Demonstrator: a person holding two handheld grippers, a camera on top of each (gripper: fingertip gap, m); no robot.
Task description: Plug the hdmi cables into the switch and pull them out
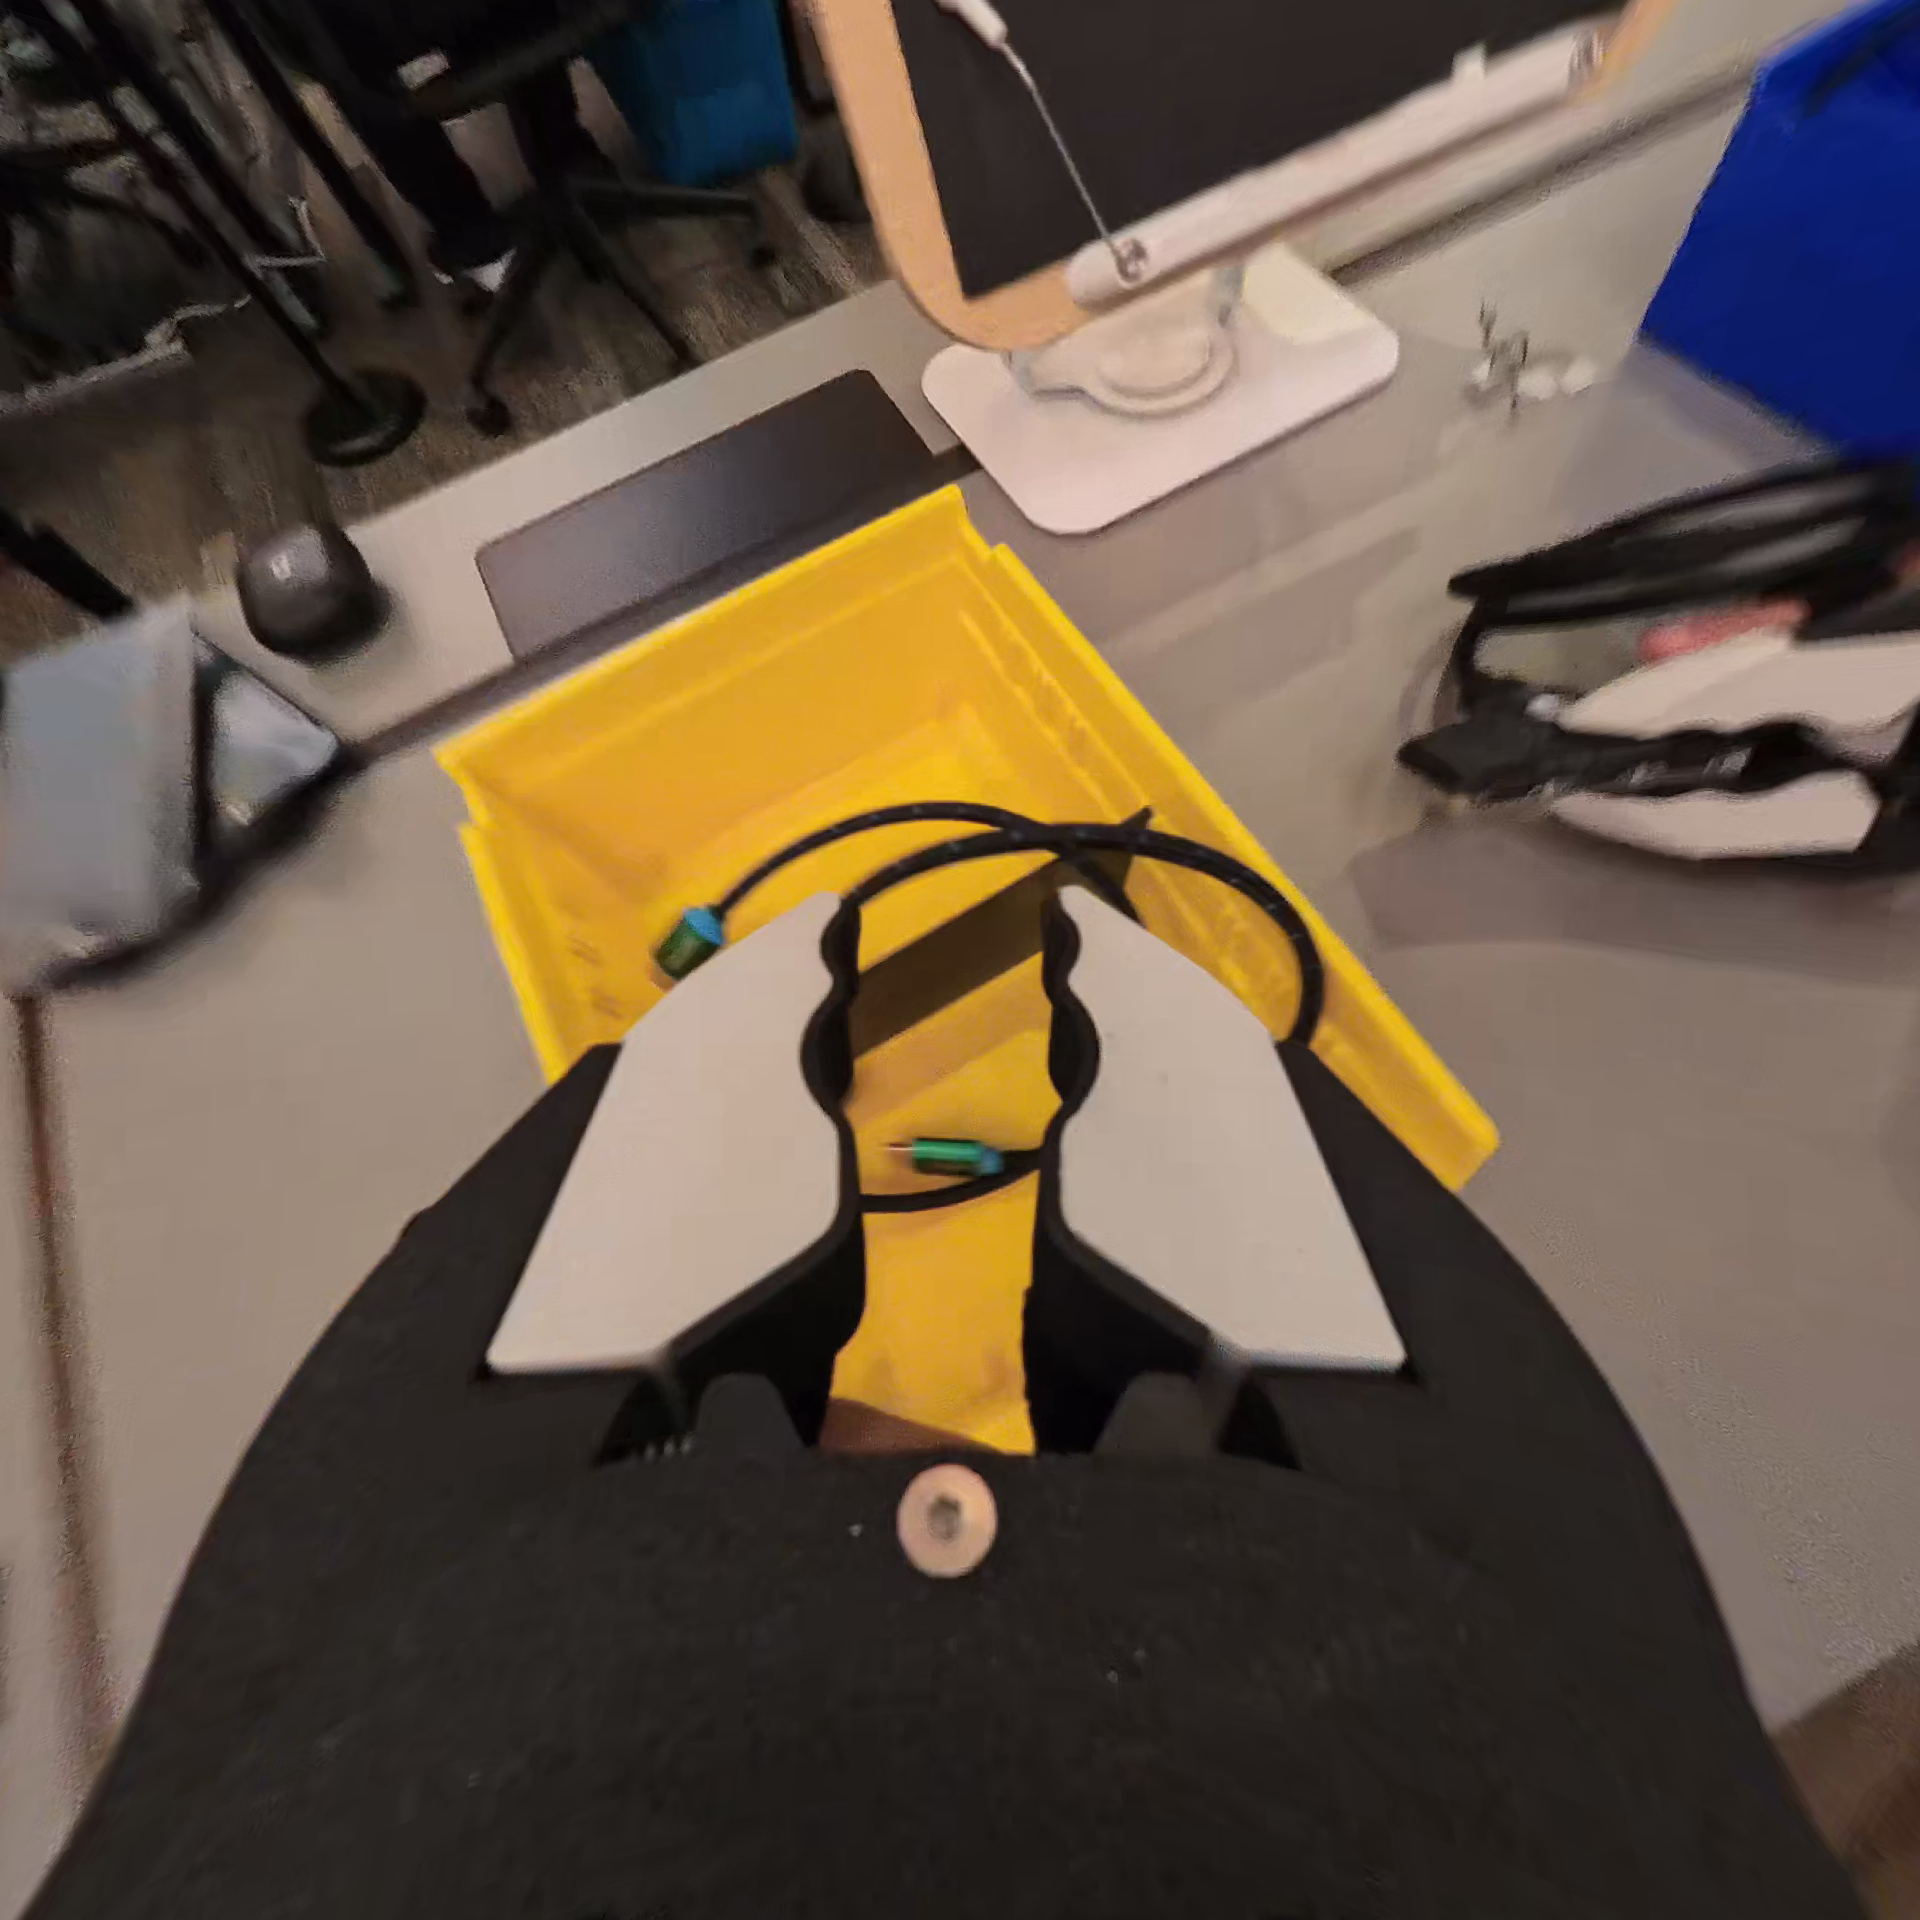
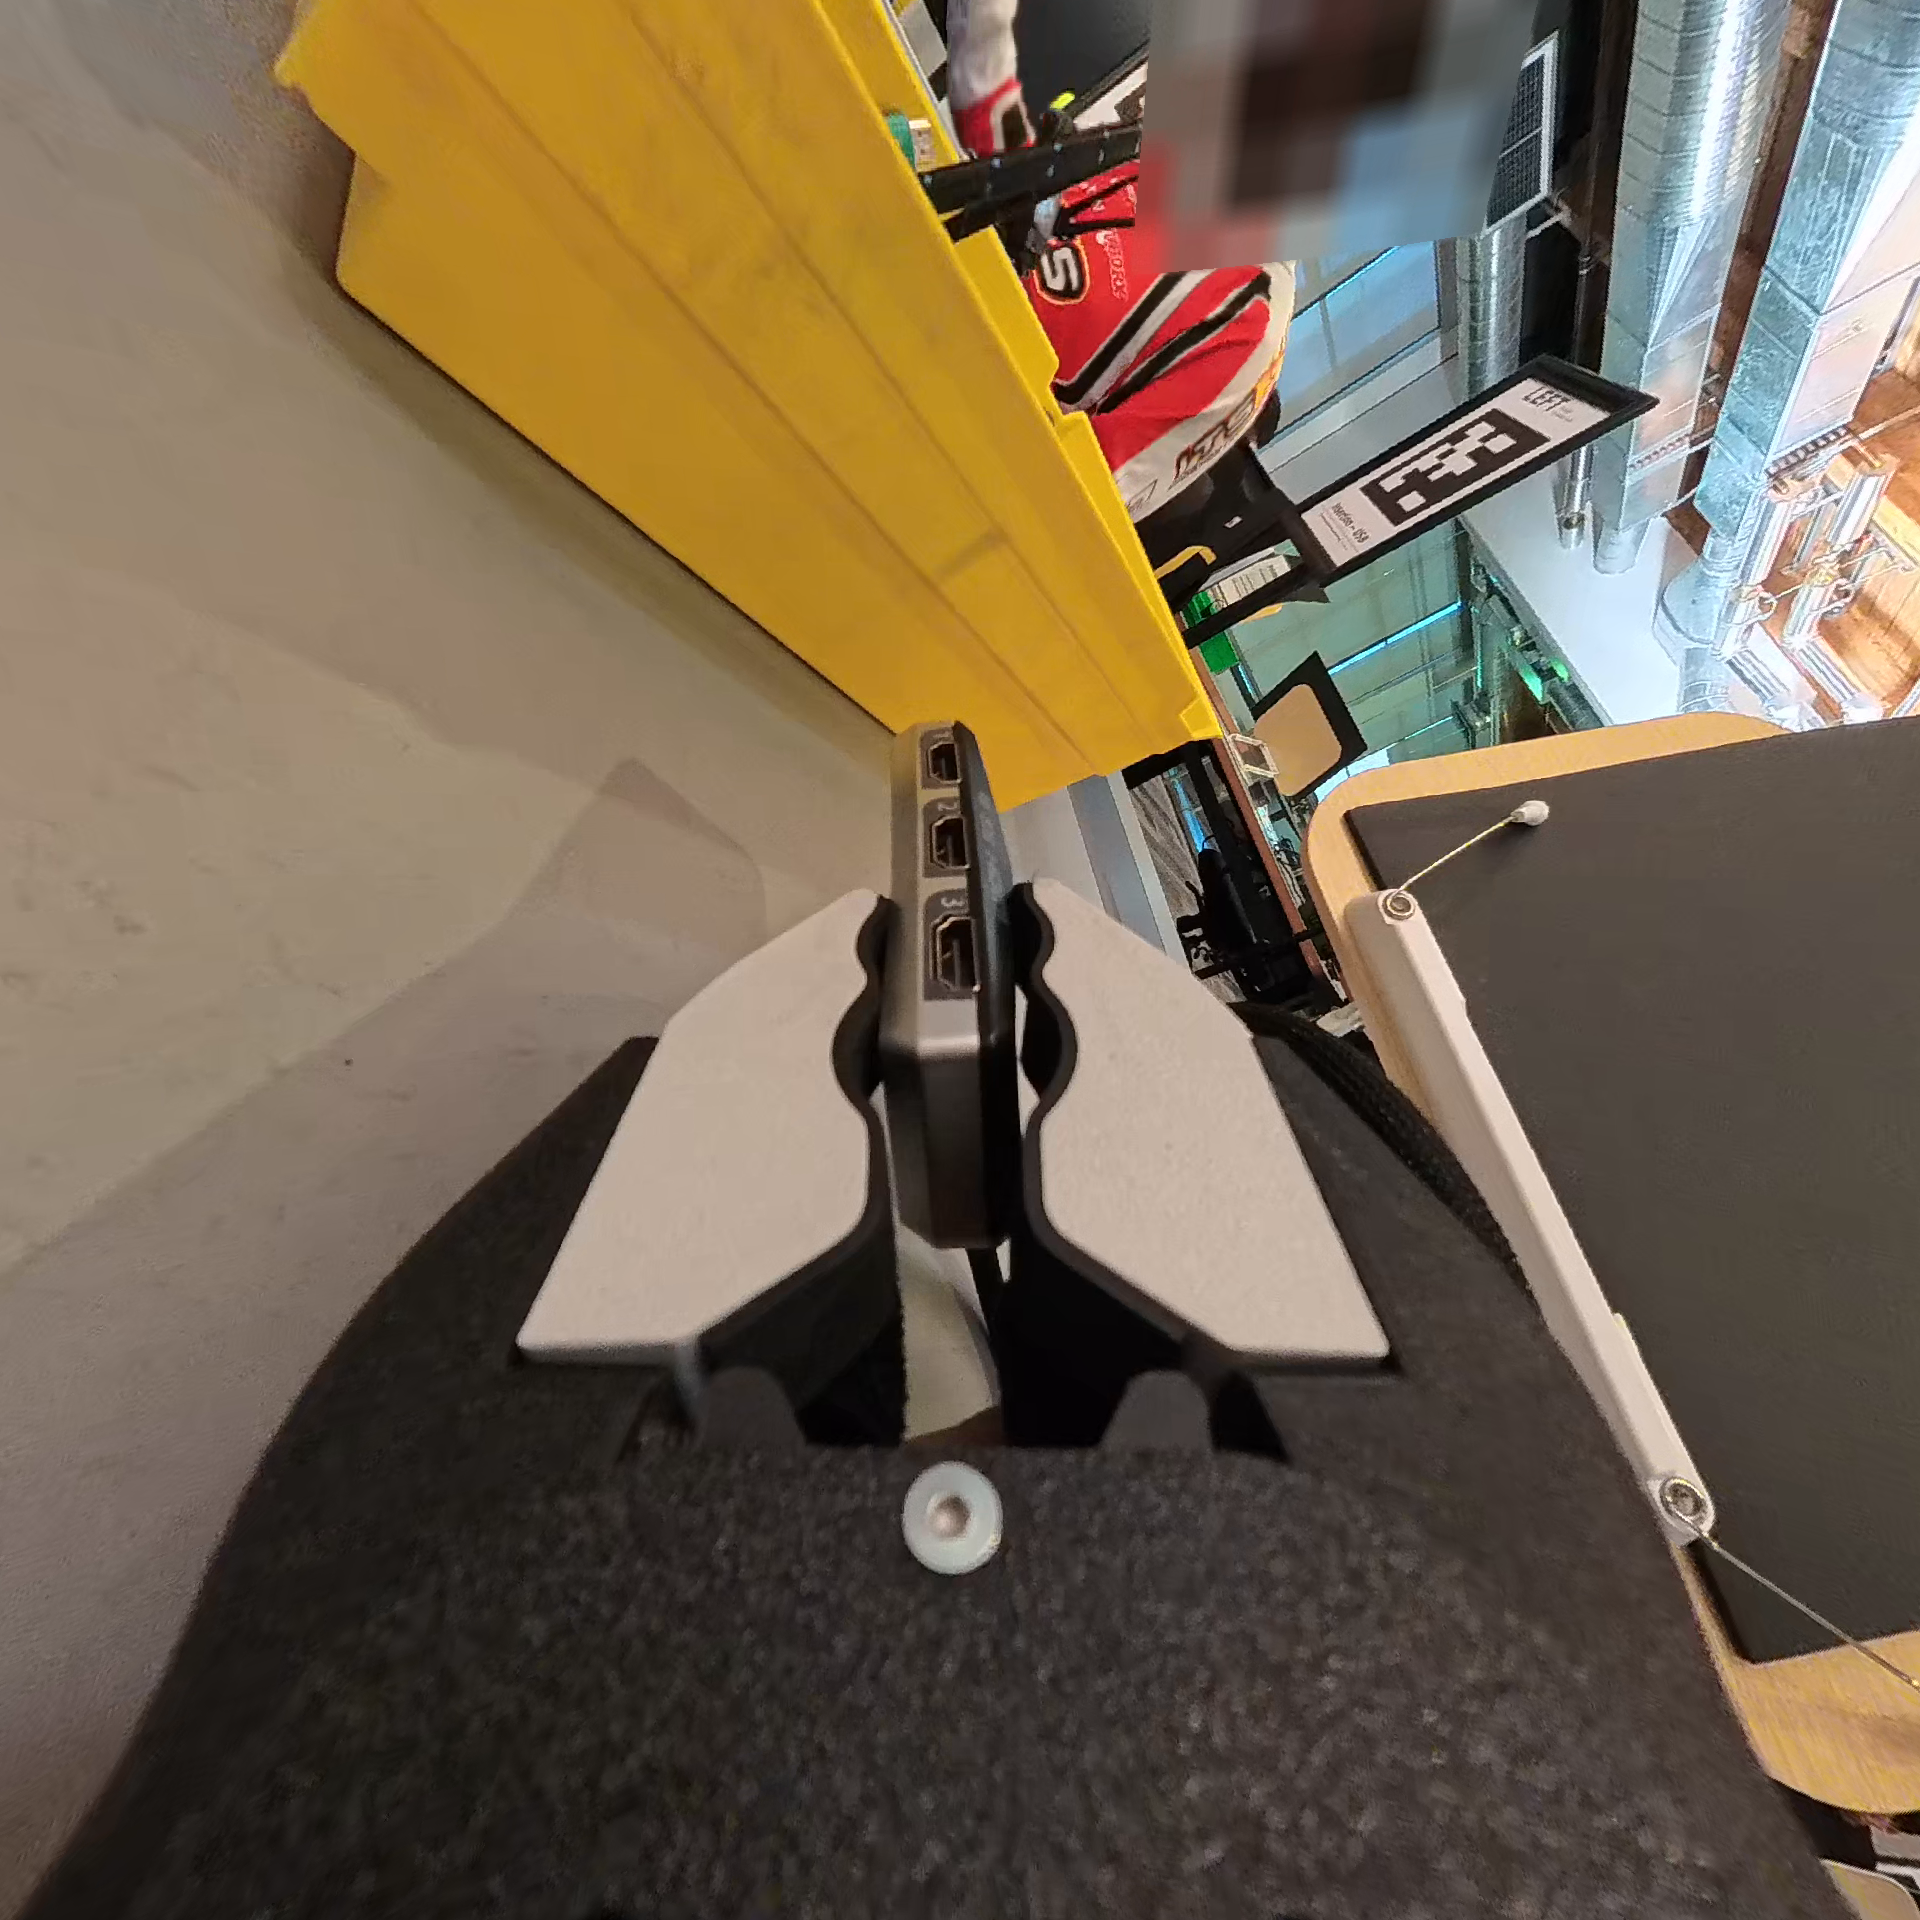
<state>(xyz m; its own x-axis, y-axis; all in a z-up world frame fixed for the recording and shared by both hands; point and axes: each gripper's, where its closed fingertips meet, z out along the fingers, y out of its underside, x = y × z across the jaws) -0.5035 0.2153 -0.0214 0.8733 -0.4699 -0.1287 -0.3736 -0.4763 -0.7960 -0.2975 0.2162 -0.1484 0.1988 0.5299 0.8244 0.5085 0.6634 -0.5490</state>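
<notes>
Switch (image 2: 951,997): slim black box with a row of three ports along one grey edge, clamped between the fingers of the right claw (image 2: 948,914), held on edge above the grey worktop (image 2: 312,831); its far end sticks out past the fingertips, ports facing the camera.

Cable (image 1: 1039,831): thin, black, looped inside the yellow bin (image 1: 790,727). One green-and-blue plug (image 1: 688,938) lies just beside the left fingertip; the other plug (image 1: 954,1155) lies on the bin floor, seen in the gap between the fingers.

Left claw (image 1: 948,914): jaws parted to a moderate gap, gripping nothing, poised over the bin's near end; the cable loop passes behind both fingertips.

Surroundings, left wrist view: white stand base (image 1: 1164,416), dark flat pad (image 1: 707,499) behind the bin, black-and-white device (image 1: 1704,727) to the right, blue container (image 1: 1808,229).

Right wrist view only: bin's outer wall (image 2: 727,416) just beyond the switch, a red-and-white sleeve (image 2: 1164,343), a black board with wooden rim (image 2: 1662,1143).
</notes>
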